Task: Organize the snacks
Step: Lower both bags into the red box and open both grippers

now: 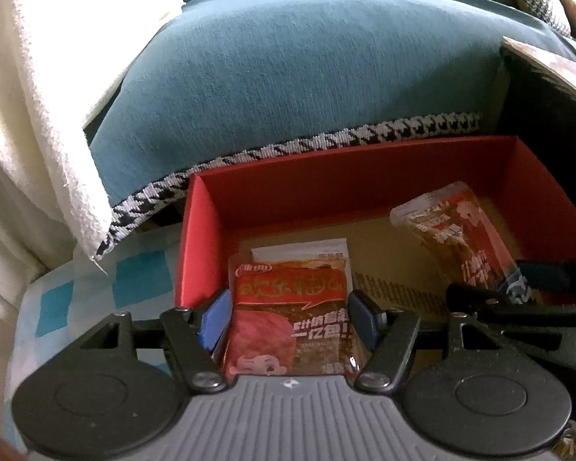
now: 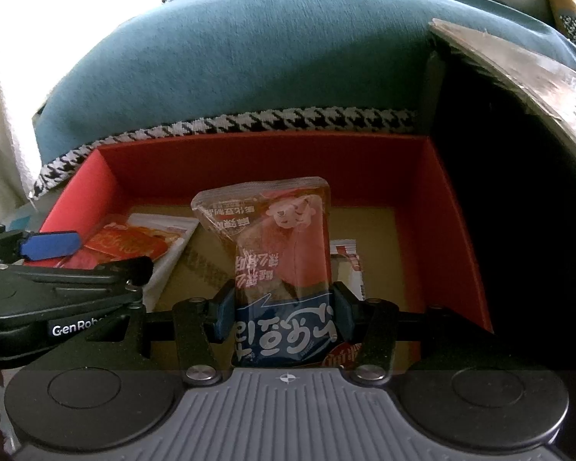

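Open red cardboard box [image 1: 364, 161] with a bare brown floor, set on a tablecloth checked in pale blue and white [image 1: 134, 276], visible only at the near left. Directly behind the box's far wall, a broad teal fabric cushion [image 1: 307, 69] edged with black-and-white houndstooth trim [image 1: 403, 126]. To the left, a cream textured throw [image 1: 38, 115], washed out by strong light. At the right, a dark recess topped by a tilted brown cardboard flap [image 2: 518, 69]. Far beyond the cushion, grey pillows and a wire-mesh object (too cut off to identify).

Left gripper [image 1: 288, 320], blue-padded, jaws partly open and standing at either edge of a red-and-orange printed snack packet [image 1: 292, 307]; grip or mere contact cannot be told. Packet positioned over the near left part of the box, overlapping a white-edged packet [image 1: 299, 249] lying flat on the box floor.

Right gripper [image 2: 284, 313], jaws closed onto the lower blue-printed end of a clear plastic snack packet with red cartoon print [image 2: 272, 238]. Packet held upright over the middle of the box, its sealed top pointing toward the far wall. Behind it to the right, a small white-and-red packet [image 2: 347, 257] lying on the box floor, mostly hidden.

Both grippers side by side above the box's near edge, each visible in the other's camera.
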`<move>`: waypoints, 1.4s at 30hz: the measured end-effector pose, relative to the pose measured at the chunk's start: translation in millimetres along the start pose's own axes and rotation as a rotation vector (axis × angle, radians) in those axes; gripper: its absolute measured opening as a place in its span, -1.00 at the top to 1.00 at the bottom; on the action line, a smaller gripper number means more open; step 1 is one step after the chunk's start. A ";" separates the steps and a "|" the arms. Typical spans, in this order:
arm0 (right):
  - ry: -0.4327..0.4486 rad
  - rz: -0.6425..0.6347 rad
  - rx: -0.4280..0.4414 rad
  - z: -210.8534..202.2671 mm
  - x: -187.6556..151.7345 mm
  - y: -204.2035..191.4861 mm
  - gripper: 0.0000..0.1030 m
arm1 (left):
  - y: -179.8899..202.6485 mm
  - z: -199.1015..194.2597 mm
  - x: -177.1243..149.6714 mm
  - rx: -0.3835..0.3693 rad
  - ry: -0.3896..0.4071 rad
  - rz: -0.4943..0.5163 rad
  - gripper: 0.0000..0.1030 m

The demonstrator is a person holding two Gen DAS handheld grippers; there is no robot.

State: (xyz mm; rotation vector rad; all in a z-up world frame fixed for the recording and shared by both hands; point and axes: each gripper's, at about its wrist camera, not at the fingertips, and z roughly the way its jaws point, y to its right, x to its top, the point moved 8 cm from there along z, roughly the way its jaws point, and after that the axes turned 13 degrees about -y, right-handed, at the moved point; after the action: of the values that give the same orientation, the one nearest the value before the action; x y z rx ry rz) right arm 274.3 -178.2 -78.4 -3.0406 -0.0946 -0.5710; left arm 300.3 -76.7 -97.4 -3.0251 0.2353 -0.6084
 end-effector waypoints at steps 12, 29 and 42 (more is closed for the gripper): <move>-0.011 0.007 -0.039 1.3 -4.0 8.9 -0.24 | 2.5 1.4 -1.5 0.009 -0.019 0.007 -0.30; -0.011 0.012 -0.034 -11.2 -8.9 4.5 -0.34 | -4.2 -20.9 -3.9 -0.016 -0.010 -0.022 -0.46; -0.020 0.016 -0.038 -14.9 -11.6 6.8 -0.39 | -2.5 -27.0 -8.0 -0.008 -0.004 -0.011 -0.46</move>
State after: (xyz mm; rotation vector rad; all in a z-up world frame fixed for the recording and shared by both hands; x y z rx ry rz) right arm 258.6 -186.5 -68.9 -3.0810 -0.0605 -0.5476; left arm 282.9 -73.4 -75.4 -3.0364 0.2222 -0.6036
